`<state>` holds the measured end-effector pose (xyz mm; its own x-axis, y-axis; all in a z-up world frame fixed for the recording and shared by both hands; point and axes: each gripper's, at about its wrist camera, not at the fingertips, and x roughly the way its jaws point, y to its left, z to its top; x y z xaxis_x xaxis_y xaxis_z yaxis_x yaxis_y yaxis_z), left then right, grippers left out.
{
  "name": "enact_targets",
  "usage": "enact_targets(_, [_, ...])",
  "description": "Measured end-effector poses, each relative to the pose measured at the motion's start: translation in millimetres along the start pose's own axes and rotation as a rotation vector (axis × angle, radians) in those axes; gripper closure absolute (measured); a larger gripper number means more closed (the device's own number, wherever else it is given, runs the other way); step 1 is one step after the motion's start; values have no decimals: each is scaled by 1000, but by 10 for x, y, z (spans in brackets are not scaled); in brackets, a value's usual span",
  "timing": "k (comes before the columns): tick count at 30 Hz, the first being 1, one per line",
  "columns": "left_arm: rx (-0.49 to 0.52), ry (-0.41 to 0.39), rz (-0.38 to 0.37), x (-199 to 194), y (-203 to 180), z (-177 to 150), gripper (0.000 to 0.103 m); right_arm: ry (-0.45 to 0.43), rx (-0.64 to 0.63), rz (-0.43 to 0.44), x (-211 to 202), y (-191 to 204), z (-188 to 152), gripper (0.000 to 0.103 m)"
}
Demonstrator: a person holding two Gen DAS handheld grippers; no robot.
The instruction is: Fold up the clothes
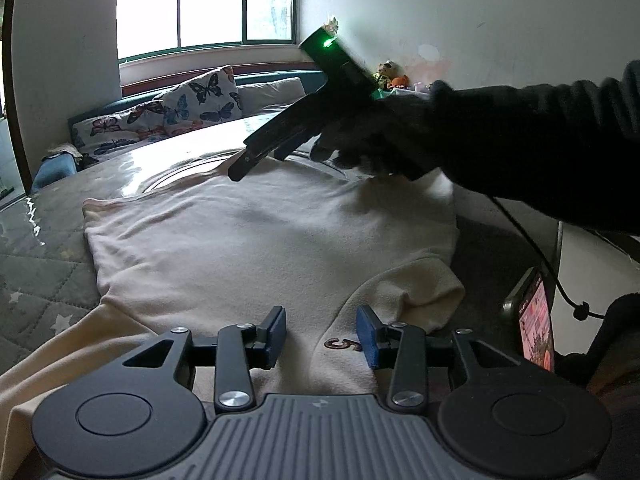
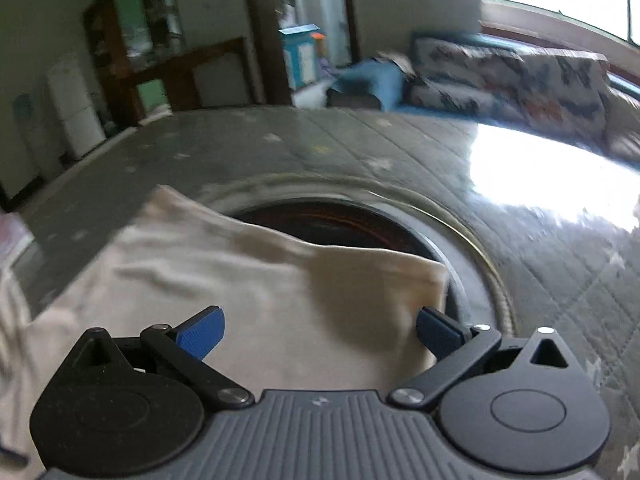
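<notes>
Basically, the risks and the room as things stand:

- The cream garment [image 1: 256, 240] lies flat mid-tabletop, its near part running off the near edge toward the person, a sleeve [image 1: 416, 296] folded in at the near right.
- The left gripper [image 1: 321, 334] is partly parted with nothing pinched; cloth only lies under the gap, and a close here would likely bunch one layer rather than take an edge.
- The right gripper [image 2: 320, 332] is wide and empty, over the garment's far right corner [image 2: 424, 280]; that view is blurred, so a grab now could miss the hem.
- That corner overlaps the round recess [image 2: 360, 232] in the table [image 2: 400, 152]; cloth may sag in and skew the fold.
- A cable [image 1: 532, 248] and a phone [image 1: 536, 320] crowd the right edge: snag risk.
- The left and far sides of the tabletop are bare, with room to sweep.
</notes>
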<state>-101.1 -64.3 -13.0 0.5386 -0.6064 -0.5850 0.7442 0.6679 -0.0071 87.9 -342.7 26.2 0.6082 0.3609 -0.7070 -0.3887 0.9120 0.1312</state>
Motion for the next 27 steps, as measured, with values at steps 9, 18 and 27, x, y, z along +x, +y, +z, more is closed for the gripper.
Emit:
enact_targets(9, [-9, -3, -13, -8, 12, -3, 60, -32, 63, 13, -44, -170, 64, 0])
enact_targets(18, [-11, 0, -10, -4, 13, 8, 58, -67, 58, 23, -124, -110, 77, 0])
enact_targets(27, [-13, 1, 3, -11, -2, 0, 57, 20, 49, 17, 113, -130, 140, 0])
